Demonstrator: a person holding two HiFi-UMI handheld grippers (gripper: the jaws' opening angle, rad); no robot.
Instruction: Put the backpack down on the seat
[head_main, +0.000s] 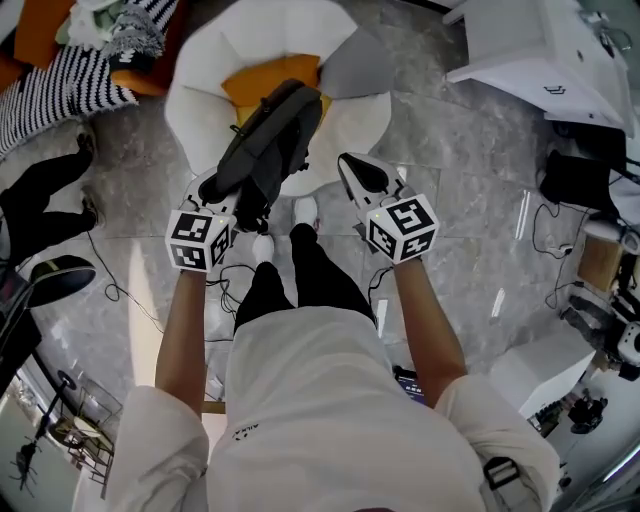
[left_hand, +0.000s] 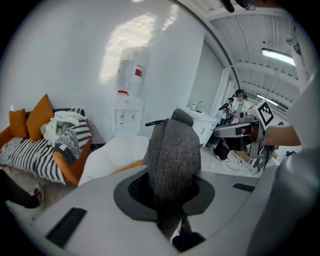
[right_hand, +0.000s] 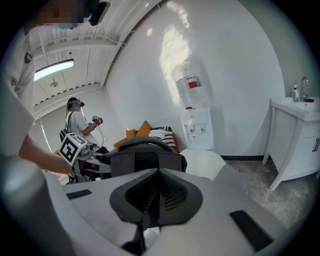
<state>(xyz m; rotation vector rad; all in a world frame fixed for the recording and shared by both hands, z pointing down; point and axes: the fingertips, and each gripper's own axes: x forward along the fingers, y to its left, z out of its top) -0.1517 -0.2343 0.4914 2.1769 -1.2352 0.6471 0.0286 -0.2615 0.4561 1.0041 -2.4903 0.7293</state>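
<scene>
Grey stone floor (head_main: 470, 200) under white seat (head_main: 200, 100); left gripper (head_main: 214, 188) clamps backpack (head_main: 270, 140), right gripper (head_main: 356, 172) seemingly closed, empty.

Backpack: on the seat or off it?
Off, it seems: left hand-held gripper clamps the backpack, which hangs over the white seat; contact underneath cannot be told.

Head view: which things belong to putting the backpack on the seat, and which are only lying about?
For the job:
- backpack
- white seat
- left gripper, jaws shut on the backpack

Lying about:
- striped blanket
- water dispenser
- right gripper, jaws shut, empty
</scene>
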